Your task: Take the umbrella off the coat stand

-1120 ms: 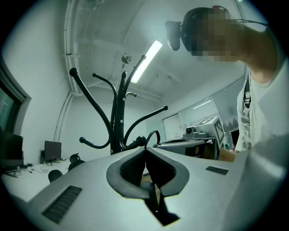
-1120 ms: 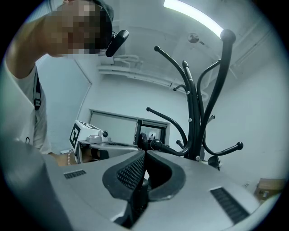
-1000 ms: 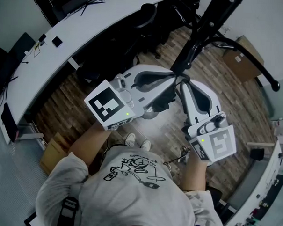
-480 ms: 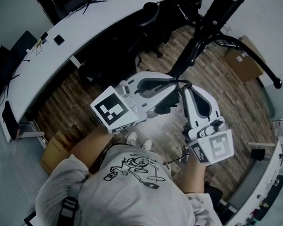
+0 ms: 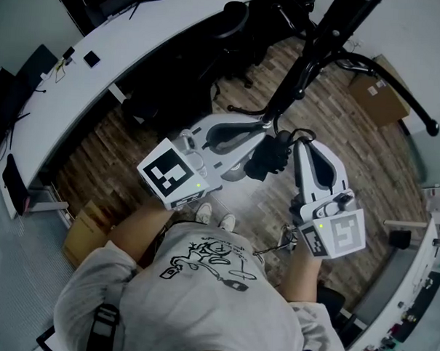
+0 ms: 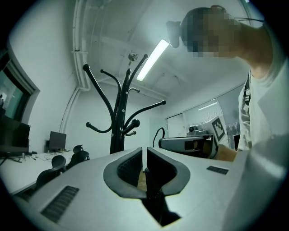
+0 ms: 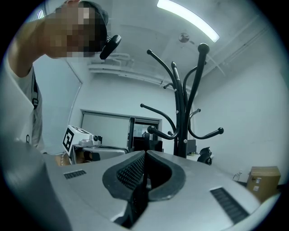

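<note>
The black coat stand (image 5: pixel 311 53) rises ahead of me, and its hooked arms show in the left gripper view (image 6: pixel 118 122) and the right gripper view (image 7: pixel 181 122). A folded black umbrella (image 5: pixel 267 159) hangs just below the stand's pole, between the two gripper tips. My left gripper (image 5: pixel 263 131) reaches it from the left. Its jaws are almost together, with dark umbrella material (image 6: pixel 153 198) pinched between them. My right gripper (image 5: pixel 297 144) meets it from the right, shut on a dark strip of the umbrella (image 7: pixel 135 198). A thin black loop (image 5: pixel 303 131) curls by the right tip.
A long white curved desk (image 5: pixel 131 43) with black office chairs (image 5: pixel 230 22) runs behind the stand. A cardboard box (image 5: pixel 373 94) stands at the right, another (image 5: pixel 83 234) at the lower left. A stand arm (image 5: pixel 398 99) reaches out to the right. The floor is wood plank.
Both grippers have shifted slightly right and nearer each other. The black umbrella bundle now shows fully between their tips, lower and clear of the pole.
</note>
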`<state>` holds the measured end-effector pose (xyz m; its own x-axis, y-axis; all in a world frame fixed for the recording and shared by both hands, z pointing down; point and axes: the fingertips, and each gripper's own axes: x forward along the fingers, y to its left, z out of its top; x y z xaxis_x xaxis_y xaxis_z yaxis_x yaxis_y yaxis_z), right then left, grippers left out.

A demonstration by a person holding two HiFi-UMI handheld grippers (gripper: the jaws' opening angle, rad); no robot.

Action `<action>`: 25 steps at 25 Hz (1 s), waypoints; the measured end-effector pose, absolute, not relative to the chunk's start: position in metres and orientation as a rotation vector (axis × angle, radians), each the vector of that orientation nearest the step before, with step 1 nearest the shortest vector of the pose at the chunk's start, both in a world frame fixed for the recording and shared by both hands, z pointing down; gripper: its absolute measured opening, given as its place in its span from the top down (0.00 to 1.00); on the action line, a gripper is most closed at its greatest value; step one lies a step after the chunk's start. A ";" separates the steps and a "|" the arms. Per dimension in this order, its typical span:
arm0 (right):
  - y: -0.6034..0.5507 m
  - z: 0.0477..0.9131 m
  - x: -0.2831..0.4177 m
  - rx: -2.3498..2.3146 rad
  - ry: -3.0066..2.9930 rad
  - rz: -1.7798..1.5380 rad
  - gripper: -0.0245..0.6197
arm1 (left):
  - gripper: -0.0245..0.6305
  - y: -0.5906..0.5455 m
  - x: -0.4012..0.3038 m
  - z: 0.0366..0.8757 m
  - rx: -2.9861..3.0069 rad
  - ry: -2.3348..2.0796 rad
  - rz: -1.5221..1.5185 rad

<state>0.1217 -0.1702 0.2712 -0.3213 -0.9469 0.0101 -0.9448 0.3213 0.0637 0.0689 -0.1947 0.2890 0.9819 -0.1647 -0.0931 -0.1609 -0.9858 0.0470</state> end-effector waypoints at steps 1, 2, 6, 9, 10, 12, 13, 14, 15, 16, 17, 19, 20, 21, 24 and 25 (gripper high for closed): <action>-0.169 0.272 0.124 1.809 -2.509 -0.069 0.94 | 0.92 -0.196 0.068 0.291 3.090 -0.268 -0.141; -0.168 0.272 0.126 1.816 -2.502 -0.067 0.94 | 0.92 -0.198 0.066 0.293 3.093 -0.283 -0.131; -0.161 0.281 0.134 1.830 -2.484 -0.044 0.94 | 0.92 -0.200 0.060 0.296 3.090 -0.333 -0.123; -0.156 0.288 0.140 1.840 -2.474 -0.021 0.94 | 0.92 -0.199 0.056 0.296 3.091 -0.362 -0.127; -0.154 0.290 0.141 1.845 -2.470 -0.017 0.94 | 0.92 -0.199 0.055 0.296 3.091 -0.370 -0.128; -0.149 0.292 0.145 1.858 -2.459 -0.012 0.94 | 0.92 -0.198 0.051 0.296 3.090 -0.394 -0.132; -0.147 0.293 0.147 1.865 -2.450 -0.014 0.94 | 0.92 -0.197 0.049 0.296 3.088 -0.409 -0.134; -0.145 0.294 0.149 1.872 -2.443 -0.014 0.94 | 0.92 -0.198 0.048 0.296 3.087 -0.426 -0.137; -0.143 0.294 0.152 1.880 -2.433 -0.014 0.94 | 0.92 -0.199 0.046 0.297 3.085 -0.445 -0.140; -0.142 0.294 0.153 1.889 -2.423 -0.015 0.94 | 0.92 -0.201 0.044 0.297 3.082 -0.466 -0.141; -0.140 0.294 0.155 1.895 -2.415 -0.012 0.94 | 0.92 -0.203 0.042 0.298 3.077 -0.487 -0.141; -0.135 0.299 0.157 1.901 -2.414 0.007 0.94 | 0.92 -0.206 0.037 0.300 3.063 -0.526 -0.144; -0.133 0.303 0.158 1.901 -2.415 0.017 0.94 | 0.92 -0.207 0.035 0.301 3.056 -0.539 -0.146; -0.131 0.305 0.159 1.903 -2.412 0.022 0.94 | 0.92 -0.207 0.034 0.301 3.049 -0.549 -0.148; -0.127 0.307 0.161 1.913 -2.398 0.025 0.94 | 0.92 -0.205 0.030 0.301 3.041 -0.572 -0.153; -0.125 0.308 0.162 1.918 -2.395 0.026 0.94 | 0.92 -0.204 0.030 0.300 3.040 -0.577 -0.156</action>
<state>0.1620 -0.1251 0.3077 -0.2170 -0.9738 0.0680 -0.9750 0.2196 0.0329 0.0296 -0.2039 0.3002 0.9257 -0.3672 -0.0907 -0.3629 -0.9298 0.0609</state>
